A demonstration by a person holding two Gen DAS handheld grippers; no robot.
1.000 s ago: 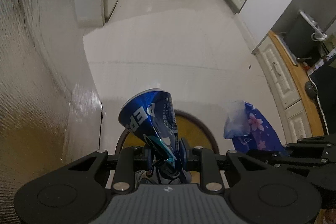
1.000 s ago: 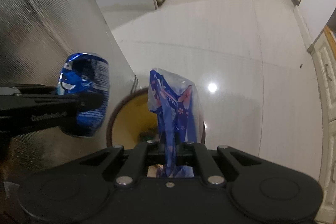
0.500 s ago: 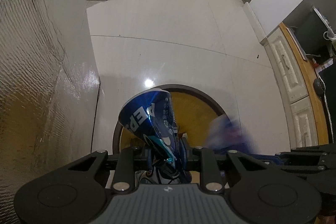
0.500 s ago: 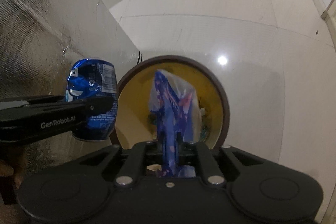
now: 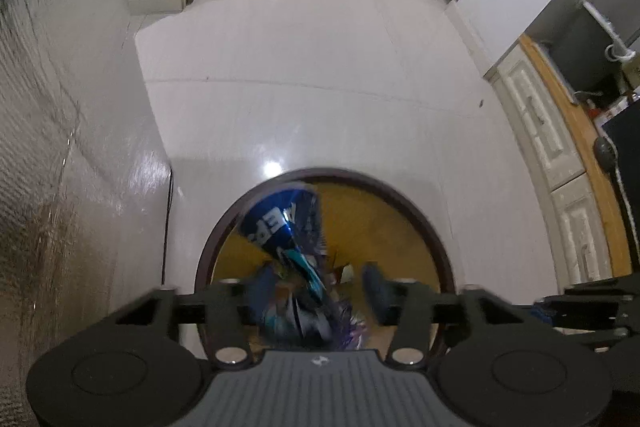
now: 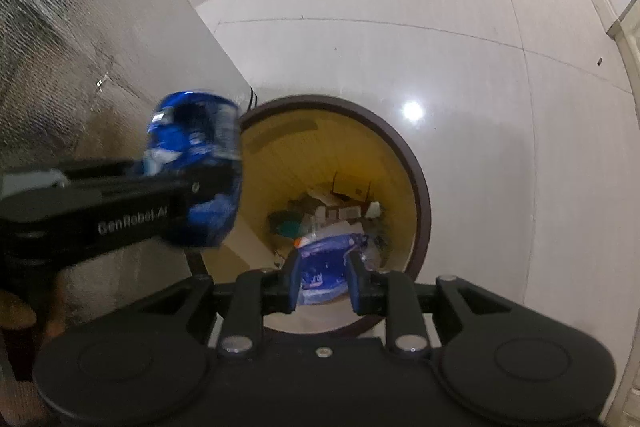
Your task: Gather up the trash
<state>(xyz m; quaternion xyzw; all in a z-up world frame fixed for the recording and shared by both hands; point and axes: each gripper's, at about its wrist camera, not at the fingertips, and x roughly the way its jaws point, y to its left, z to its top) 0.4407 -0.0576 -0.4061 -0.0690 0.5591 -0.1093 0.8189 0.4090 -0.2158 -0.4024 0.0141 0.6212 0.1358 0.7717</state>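
A round bin with a dark brown rim and yellow inside stands on the floor below both grippers; it also shows in the right wrist view. My left gripper is open, and the crushed blue Pepsi can is blurred between its spread fingers over the bin mouth. In the right wrist view the can is beside the left gripper's arm. My right gripper is open. The blue flowered wrapper lies in the bin among other trash.
A silvery textured appliance side rises close on the left. White tiled floor stretches ahead. White cabinets with a wooden counter line the right. Paper scraps lie in the bin.
Both grippers have opened. The wrapper dropped from the right gripper into the bin. The can has come loose from the left gripper and is moving down over the bin.
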